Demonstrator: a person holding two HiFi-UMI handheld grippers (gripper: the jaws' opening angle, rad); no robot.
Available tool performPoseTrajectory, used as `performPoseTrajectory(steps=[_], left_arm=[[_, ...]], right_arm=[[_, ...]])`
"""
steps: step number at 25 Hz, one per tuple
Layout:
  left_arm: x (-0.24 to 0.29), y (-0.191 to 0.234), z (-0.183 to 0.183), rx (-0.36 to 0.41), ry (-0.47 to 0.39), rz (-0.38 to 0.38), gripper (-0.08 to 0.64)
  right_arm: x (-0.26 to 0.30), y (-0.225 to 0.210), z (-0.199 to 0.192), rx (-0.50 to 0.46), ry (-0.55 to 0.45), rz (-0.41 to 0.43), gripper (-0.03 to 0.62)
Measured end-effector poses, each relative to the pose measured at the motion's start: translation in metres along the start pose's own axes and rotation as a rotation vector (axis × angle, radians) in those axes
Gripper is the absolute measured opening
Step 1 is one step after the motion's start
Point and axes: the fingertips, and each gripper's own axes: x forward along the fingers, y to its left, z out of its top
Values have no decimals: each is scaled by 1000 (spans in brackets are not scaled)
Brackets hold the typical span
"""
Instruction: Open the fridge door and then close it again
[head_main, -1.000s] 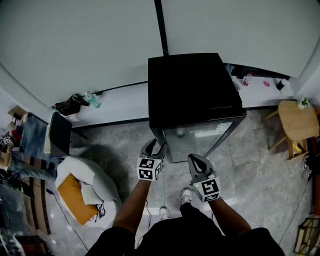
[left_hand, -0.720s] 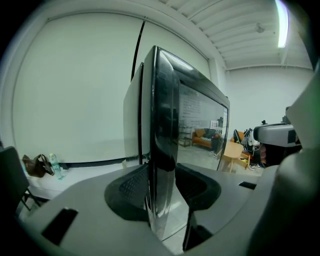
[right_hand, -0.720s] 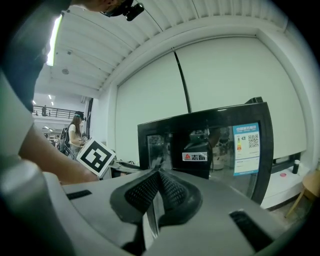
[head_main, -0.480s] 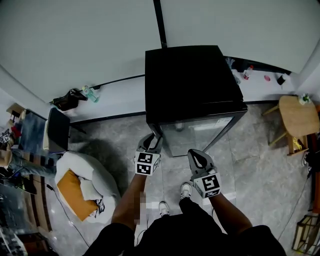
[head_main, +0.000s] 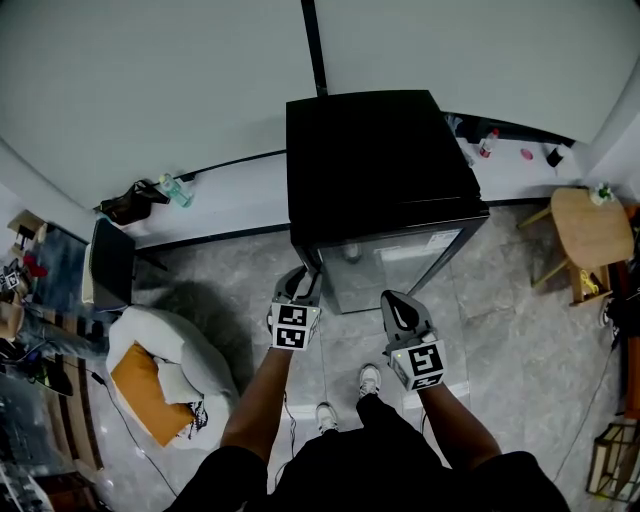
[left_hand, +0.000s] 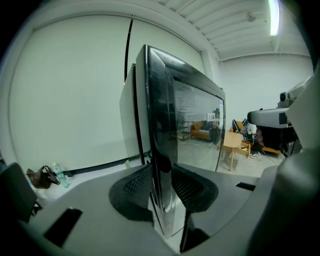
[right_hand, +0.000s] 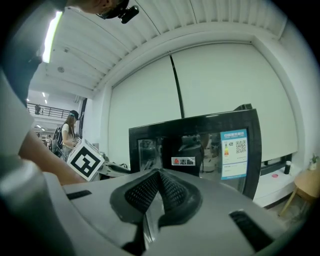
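A black fridge (head_main: 375, 160) with a glass door (head_main: 395, 265) stands against the wall ahead of me. My left gripper (head_main: 300, 285) is at the door's left edge. In the left gripper view that upright edge (left_hand: 160, 125) runs between the two pads, and the jaws of my left gripper (left_hand: 161, 187) are closing on it, both pads touching it. My right gripper (head_main: 398, 310) hangs in front of the glass, a little short of it. In the right gripper view my right gripper (right_hand: 160, 175) is shut, pads together with nothing between them, facing the fridge door (right_hand: 200, 145).
A white beanbag with an orange cushion (head_main: 160, 375) lies on the floor to the left, a dark chair (head_main: 105, 265) beyond it. A round wooden table (head_main: 590, 225) stands to the right of the fridge. A bag and a bottle (head_main: 175, 190) sit on the wall ledge. A person (right_hand: 67, 132) stands far left.
The head view has shifted slightly, so the fridge sits a bit higher in the picture. Both grippers keep about the same places at the fridge front.
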Motion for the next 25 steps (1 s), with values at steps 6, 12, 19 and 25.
performPoseTrajectory(steps=[6,12,19,25], left_arm=[[-24,-23,-12,5,-36,-20,127],[-43,-39,-18,-8,-27,-53,115],[-63,-59,-27,-11,-36,-124,113],[-80,-86,-34,-36,-71,-160,104]], right_arm=[[-8,2,2,0,-3,-17,9],[-16,21,8,-25,-17,-19,9],[-46,56,7,-49,0,-44,9],[-77,88,7,-67,-6,-95,9]])
